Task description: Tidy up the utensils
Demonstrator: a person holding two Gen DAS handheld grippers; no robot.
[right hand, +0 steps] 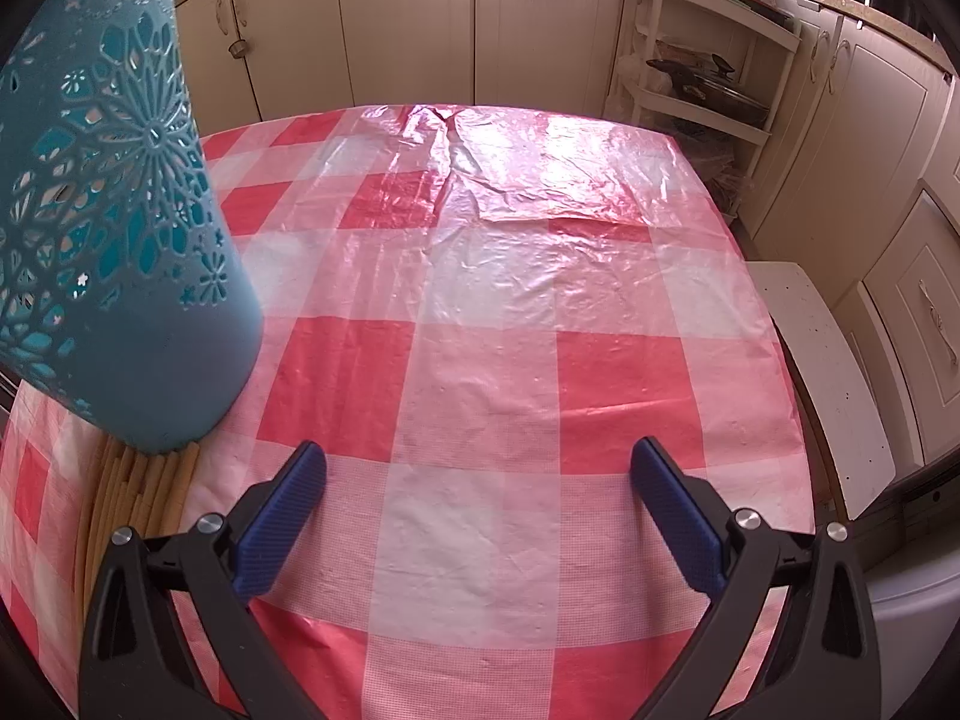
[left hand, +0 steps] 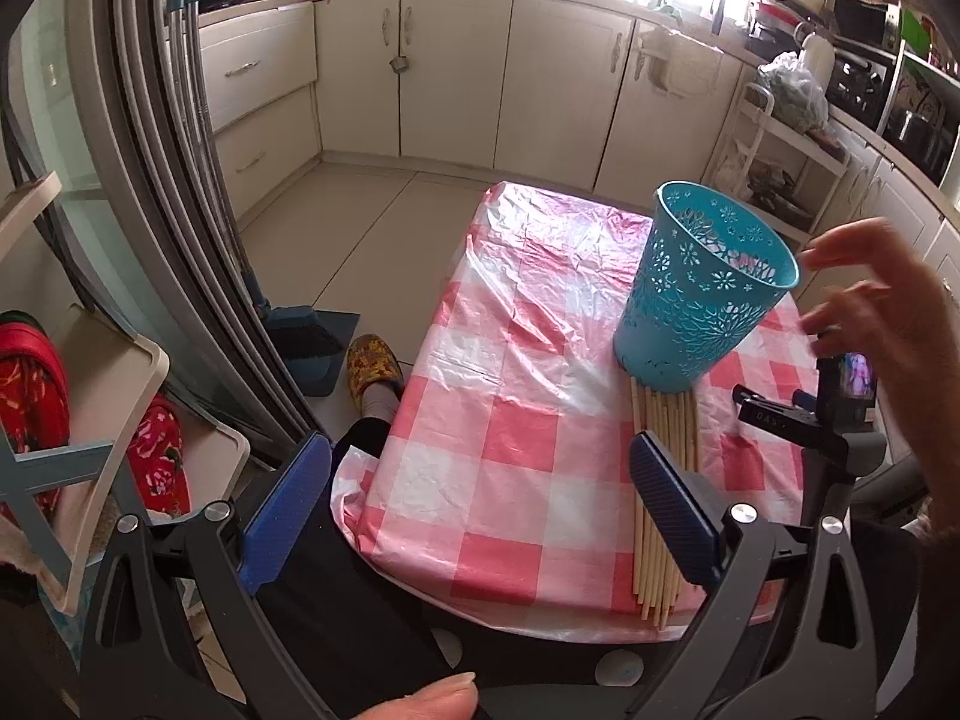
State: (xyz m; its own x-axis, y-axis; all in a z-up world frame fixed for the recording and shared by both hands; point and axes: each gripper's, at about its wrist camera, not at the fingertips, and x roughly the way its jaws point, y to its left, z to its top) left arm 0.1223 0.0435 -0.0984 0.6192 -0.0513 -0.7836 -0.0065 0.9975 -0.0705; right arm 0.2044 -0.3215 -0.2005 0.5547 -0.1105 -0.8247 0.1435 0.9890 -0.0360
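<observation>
**While both grippers stand idle, the cup sits on the chopstick tips**

Left gripper [left hand: 480, 504]: jaws wide, nothing between them, low at the table's near edge. Right gripper [right hand: 478, 513]: jaws wide, empty, over bare checked tablecloth [right hand: 480, 372]. Bare hand [left hand: 870, 312] hovers at 3 o'clock of the teal cup [left hand: 708, 294], blurred, apparently not touching.

Chopsticks [left hand: 663, 480] lie bundled flat, far ends under the cup's base, near ends at the table edge.

Risks, as I judge them: pulling sticks out could tip the tall, light cup; a nudge could roll sticks off the edge; the slick plastic cloth may slide.

Hard to make out: stick count, whether the cup's inside holds anything, the left gripper's right finger hides part of the bundle.
</observation>
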